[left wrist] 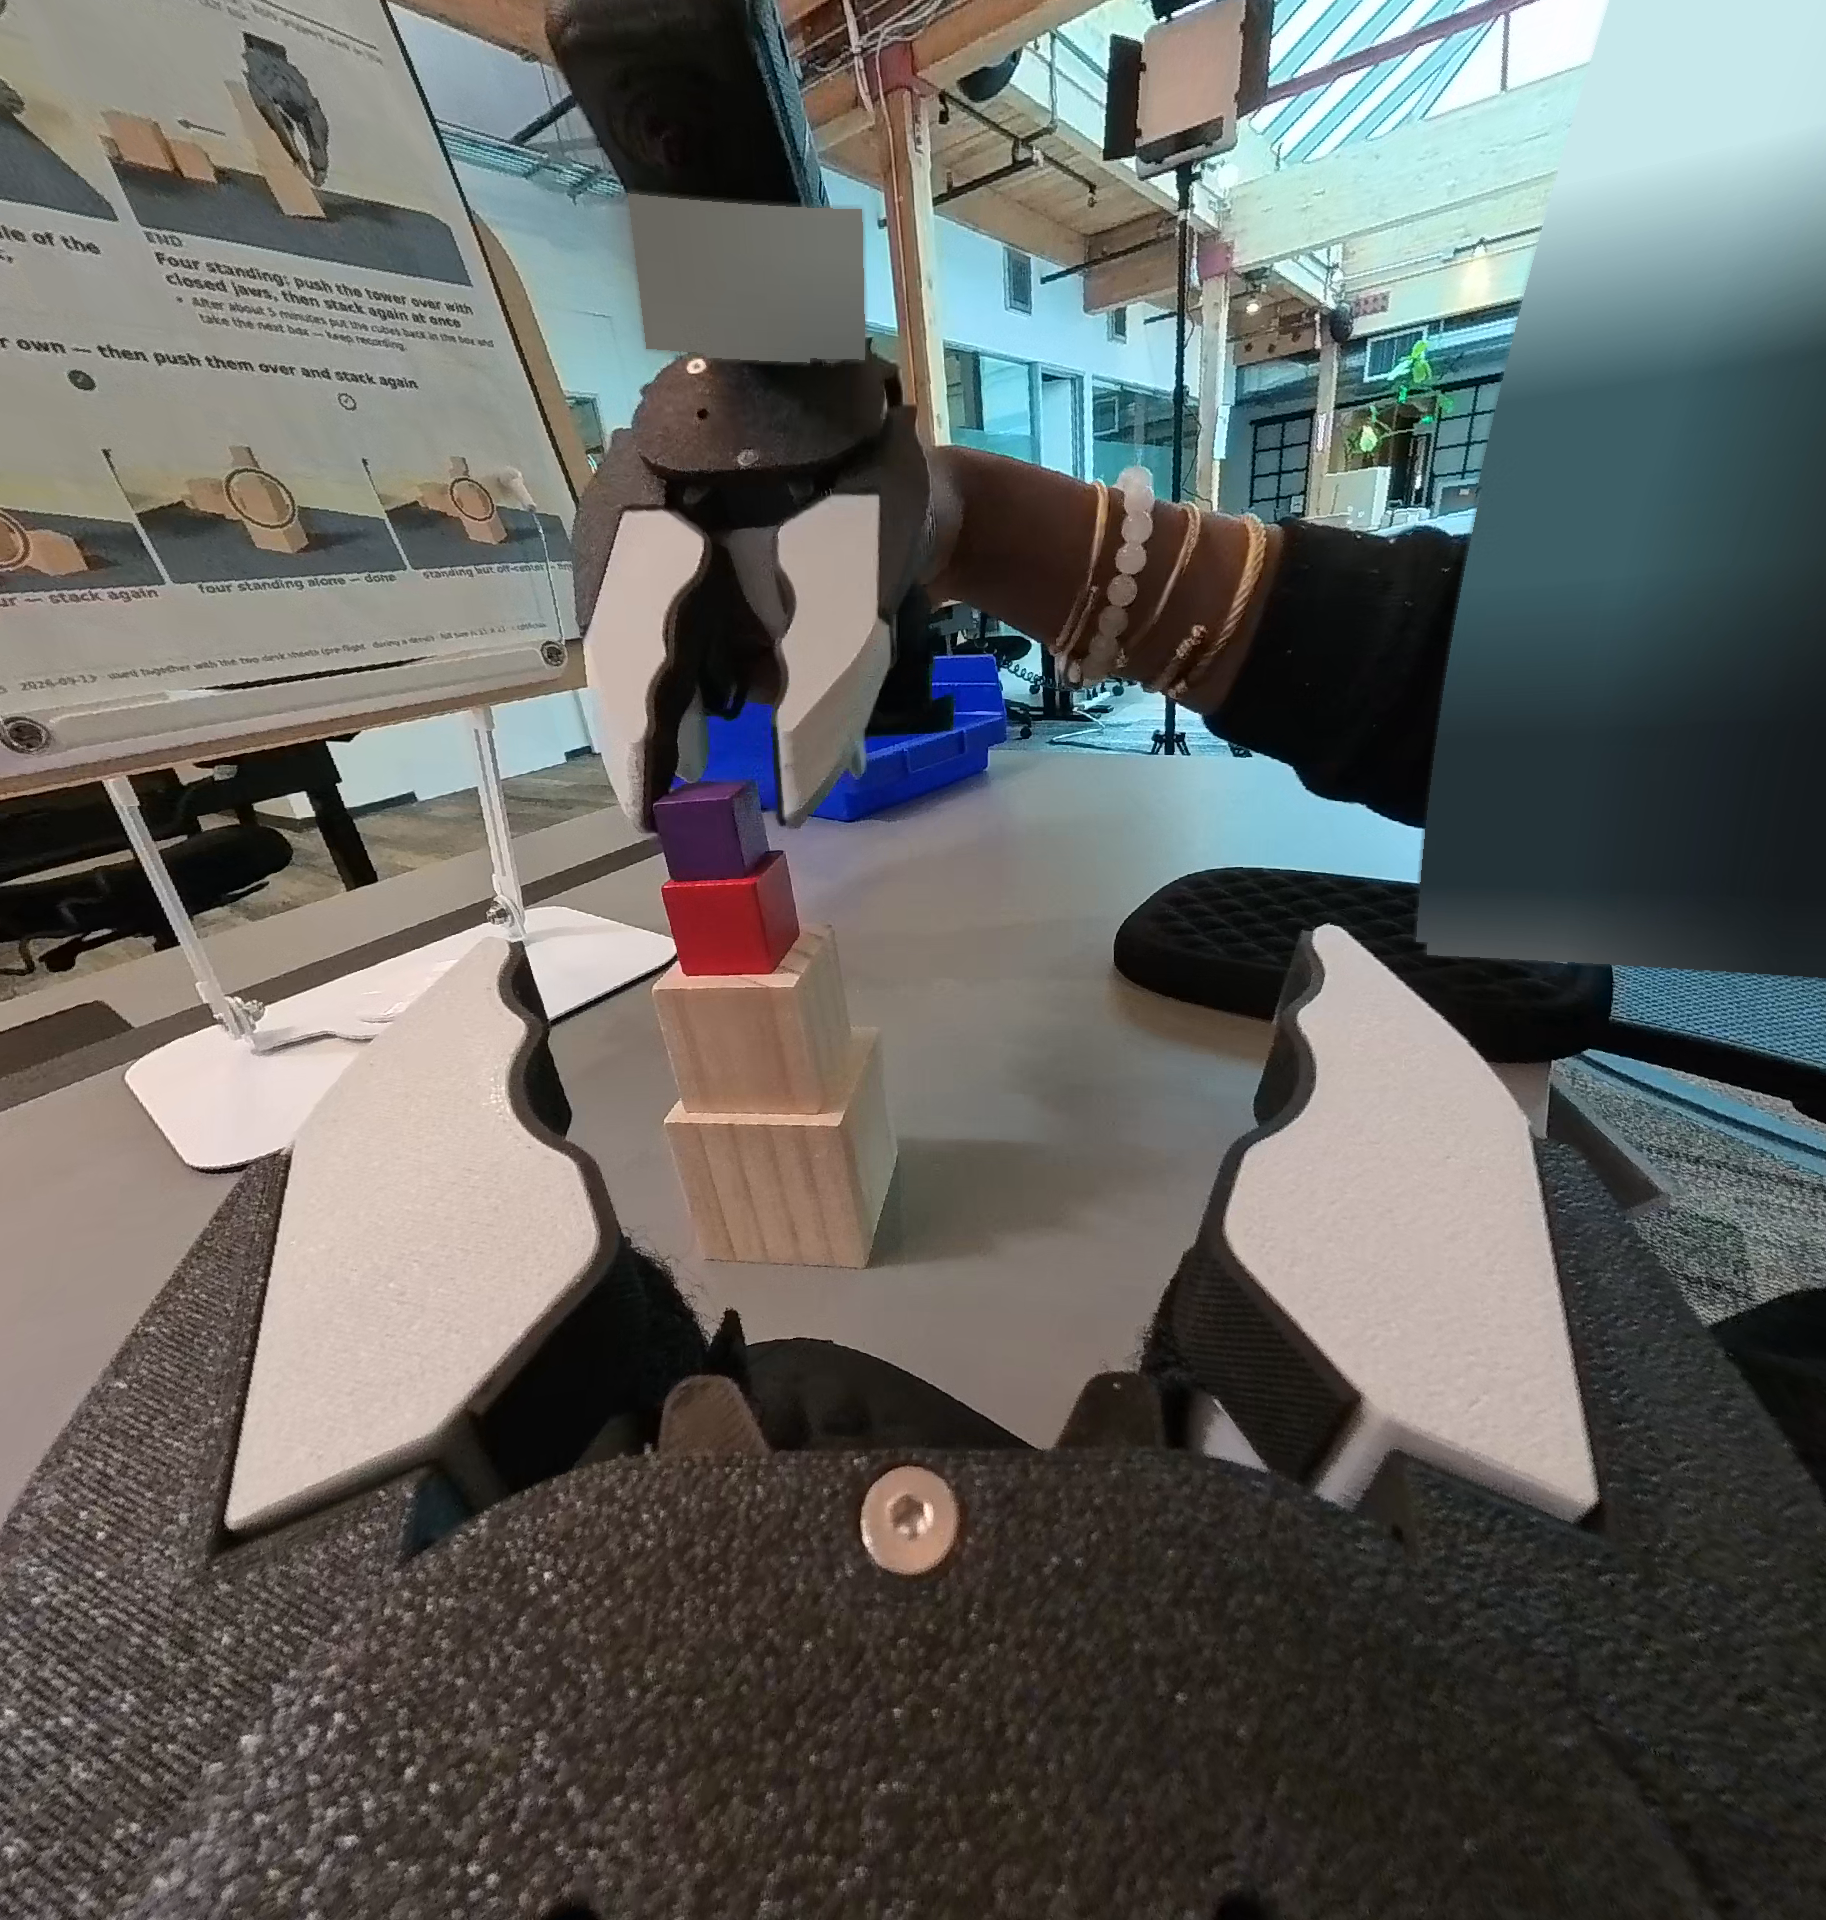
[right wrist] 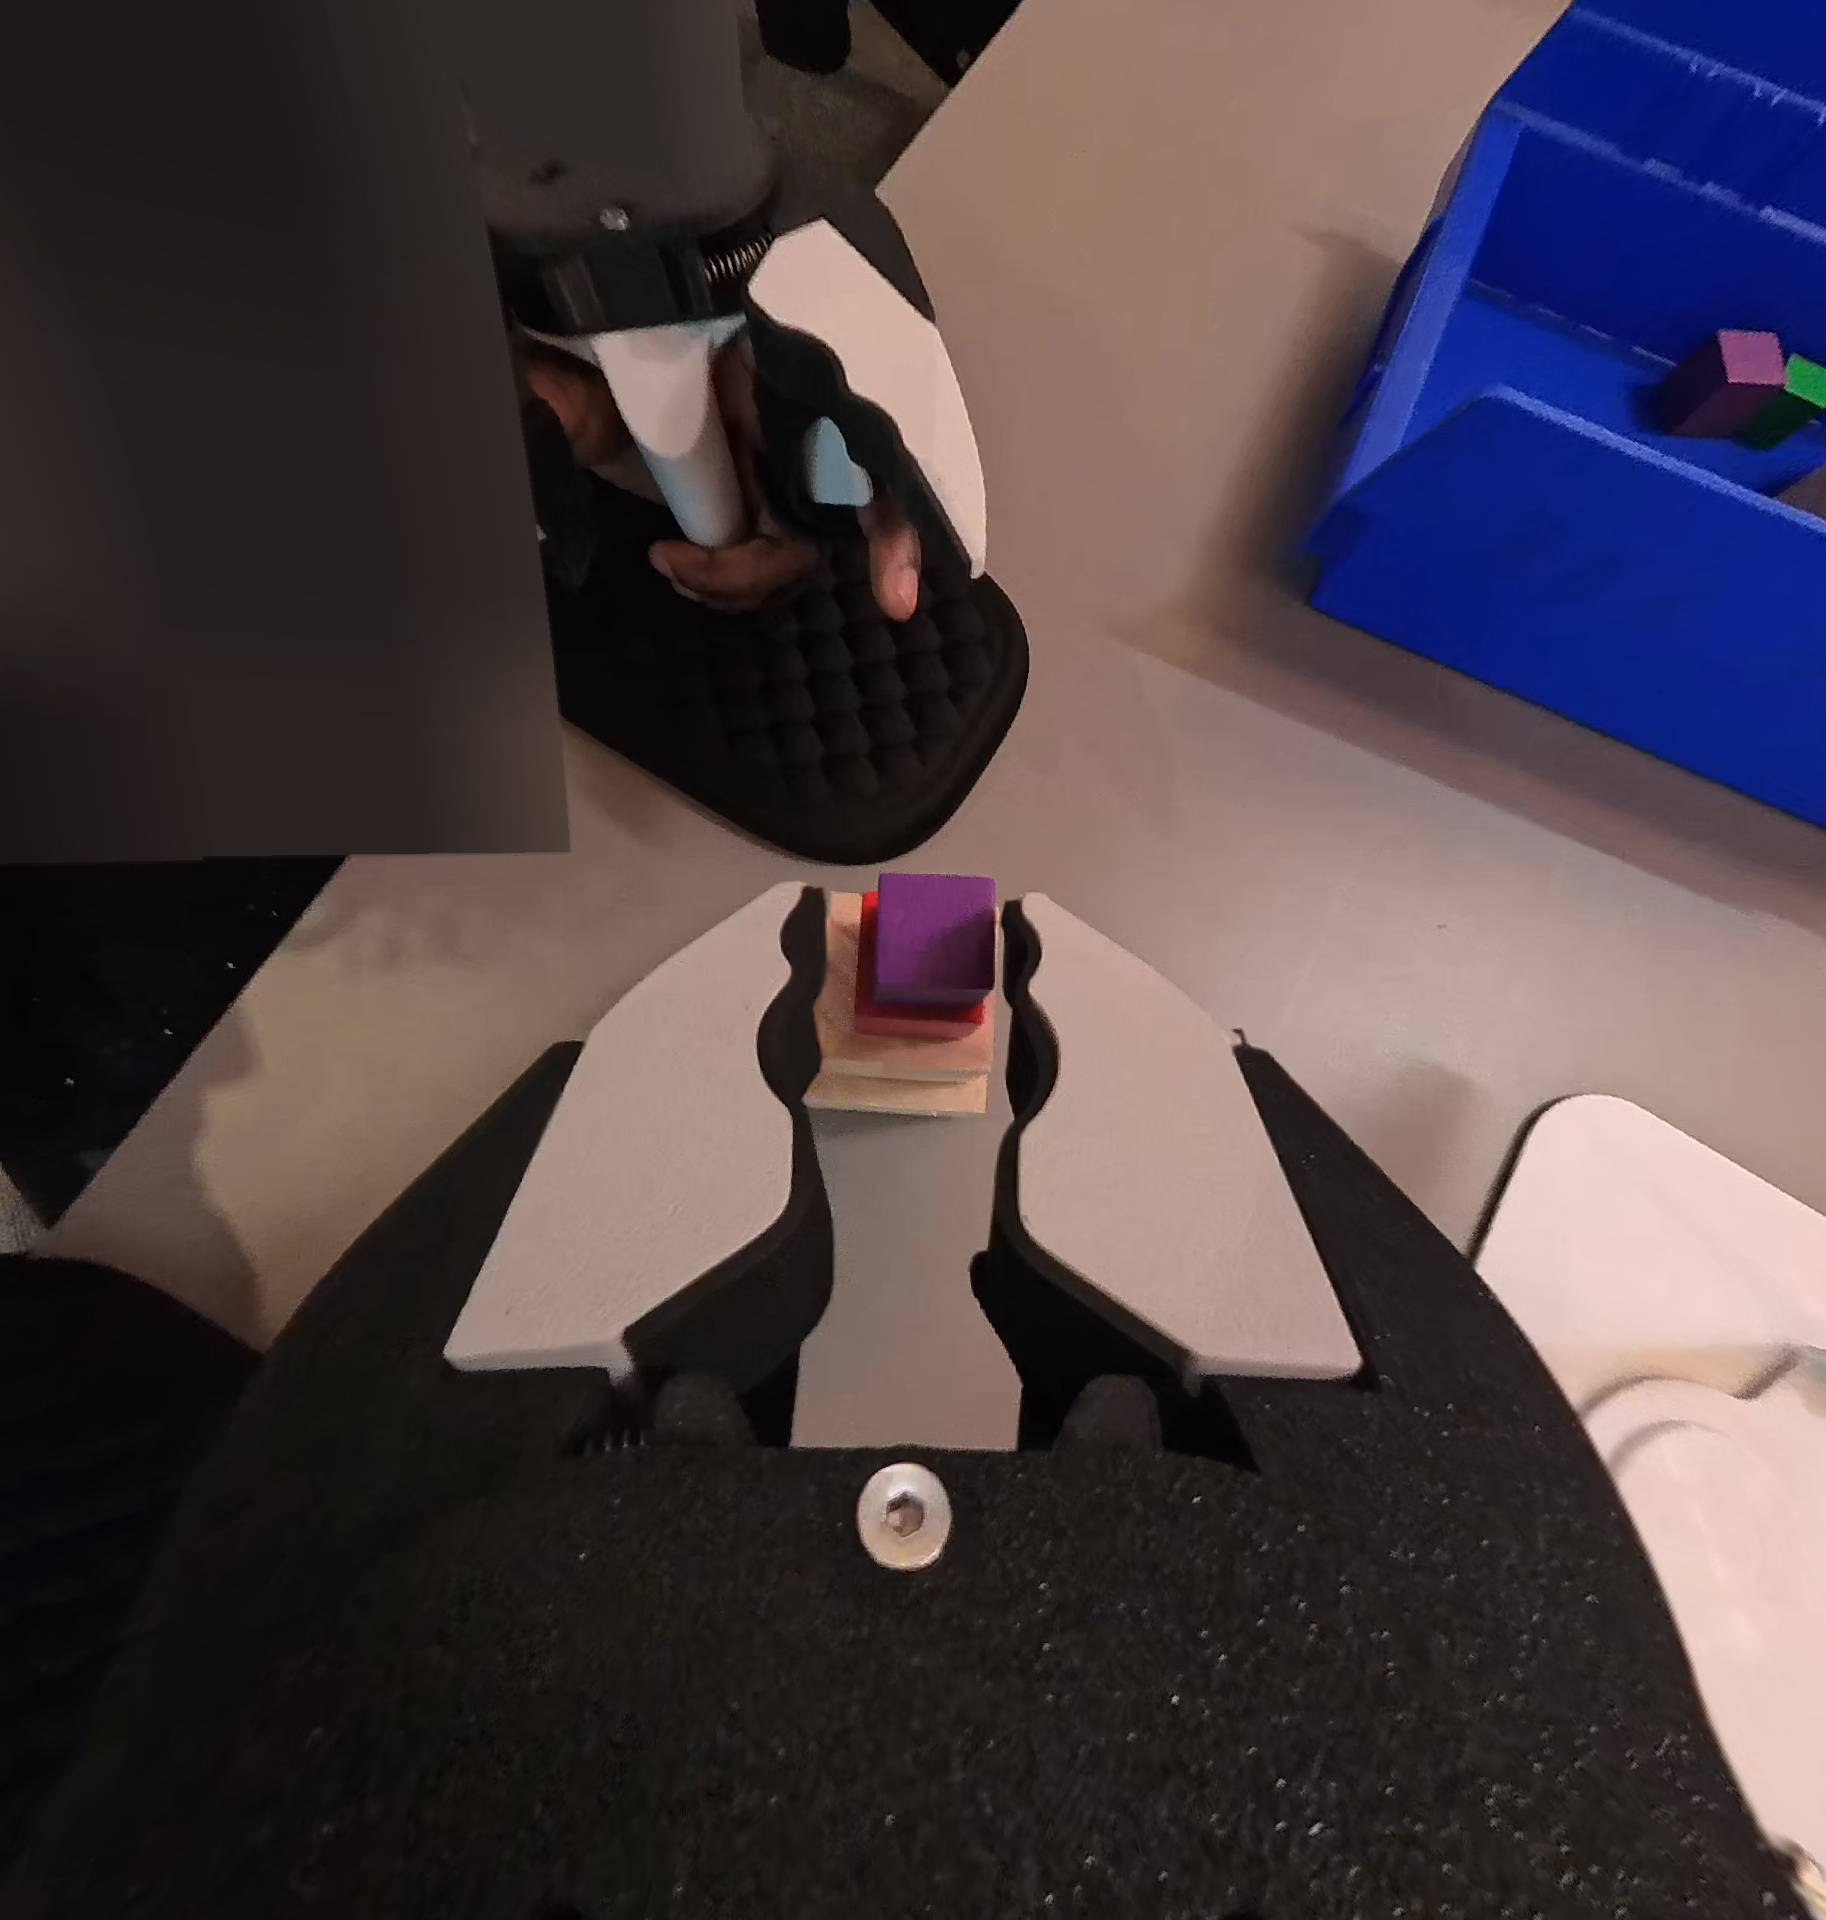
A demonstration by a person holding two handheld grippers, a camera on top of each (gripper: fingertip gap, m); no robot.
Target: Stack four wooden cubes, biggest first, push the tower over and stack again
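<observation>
Four blocks stand stacked, purple block [left wrist: 708,829] on top. My right gripper [right wrist: 904,935] straddles it, jaws parted, not gripping. My left gripper [left wrist: 904,1023] gapes wide, bare.

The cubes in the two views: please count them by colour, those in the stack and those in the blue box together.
Plain wood cubes: 2, the bottom and the second of the stack
Red cube: 1, third in the stack
Purple cubes: 2, one on top of the stack, one in the blue box
Green cube: 1, in the blue box
Total: 6
</observation>
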